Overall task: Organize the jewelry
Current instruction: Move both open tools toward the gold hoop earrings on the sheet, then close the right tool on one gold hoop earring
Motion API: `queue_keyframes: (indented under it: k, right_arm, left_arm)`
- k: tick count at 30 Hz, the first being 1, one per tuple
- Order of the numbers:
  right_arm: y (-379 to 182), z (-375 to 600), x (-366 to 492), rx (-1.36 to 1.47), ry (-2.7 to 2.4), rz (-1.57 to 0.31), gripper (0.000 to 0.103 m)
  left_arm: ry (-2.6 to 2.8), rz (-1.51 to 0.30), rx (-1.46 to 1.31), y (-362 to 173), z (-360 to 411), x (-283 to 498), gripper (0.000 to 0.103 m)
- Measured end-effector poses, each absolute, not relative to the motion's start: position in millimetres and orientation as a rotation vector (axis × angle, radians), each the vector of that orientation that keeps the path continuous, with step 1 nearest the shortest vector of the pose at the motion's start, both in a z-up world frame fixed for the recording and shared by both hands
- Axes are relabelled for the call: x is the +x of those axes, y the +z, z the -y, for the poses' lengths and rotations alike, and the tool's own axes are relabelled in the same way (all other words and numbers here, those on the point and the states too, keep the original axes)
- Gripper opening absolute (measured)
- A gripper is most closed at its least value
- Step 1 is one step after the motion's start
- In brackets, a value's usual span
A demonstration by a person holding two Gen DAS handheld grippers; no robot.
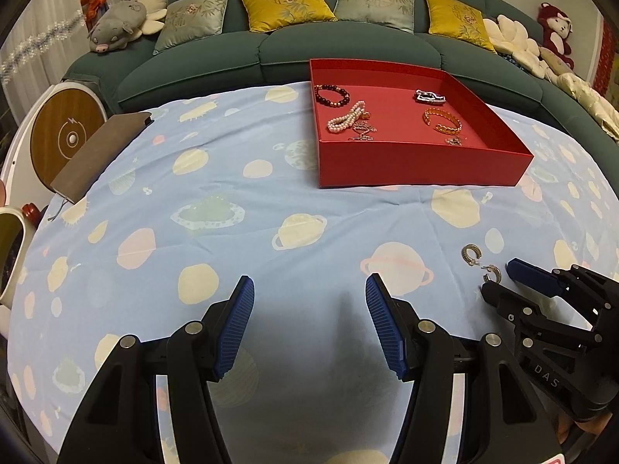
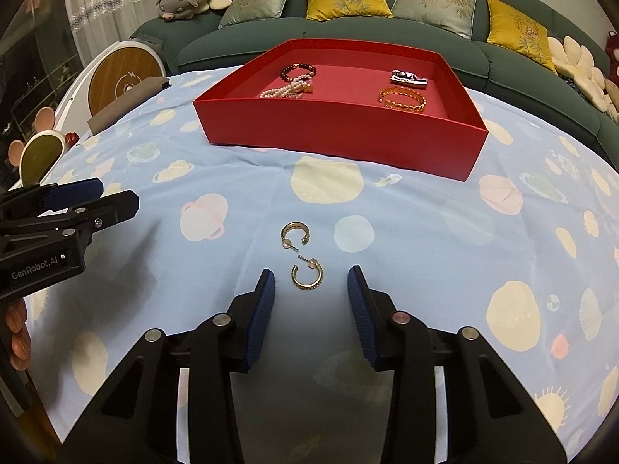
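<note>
Right gripper (image 2: 311,284) brackets a gold hoop earring (image 2: 306,276) on blue planet-print cloth (image 2: 425,232) — fingers apart, ungripped. Left gripper (image 1: 309,290) gapes, empty — red cardboard tray (image 2: 340,135) beyond.

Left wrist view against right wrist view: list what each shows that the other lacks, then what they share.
Only the left wrist view shows the small silver charm in the red tray's near corner and the dark red plush monkey in full.

Only the right wrist view shows the round pink-eared mirror in full, and the nearer gold hoop earring lying just ahead of the right gripper, its jaws open and not touching it.

Both show the red cardboard tray, the gold chain-link cuff bracelet, the pink pearl strand and the green sofa.
</note>
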State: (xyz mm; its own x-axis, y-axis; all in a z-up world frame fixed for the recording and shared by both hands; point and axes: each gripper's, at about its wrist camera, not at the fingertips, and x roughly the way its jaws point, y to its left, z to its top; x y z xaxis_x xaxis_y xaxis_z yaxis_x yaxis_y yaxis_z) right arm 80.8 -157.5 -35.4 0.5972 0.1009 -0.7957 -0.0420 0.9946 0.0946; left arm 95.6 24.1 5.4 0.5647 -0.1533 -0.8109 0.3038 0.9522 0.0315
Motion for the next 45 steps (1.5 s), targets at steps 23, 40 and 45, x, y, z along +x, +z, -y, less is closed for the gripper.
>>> queue_keyframes:
  k: [23, 40, 45]
  right_arm:
    - [-36, 175, 77, 0.106, 0.066, -0.930, 0.003]
    - [-36, 172, 88, 0.108, 0.080, -0.911, 0.017]
    - [-36, 172, 86, 0.088, 0.070, -0.907, 0.016]
  left_arm:
    - [-0.296, -0.952, 0.181, 1, -10, 95, 0.058]
    - [-0.316, -0.961, 0.170, 2, -4, 94, 0.058]
    - [-0.333, -0.959, 0.173, 2, 5, 94, 0.058]
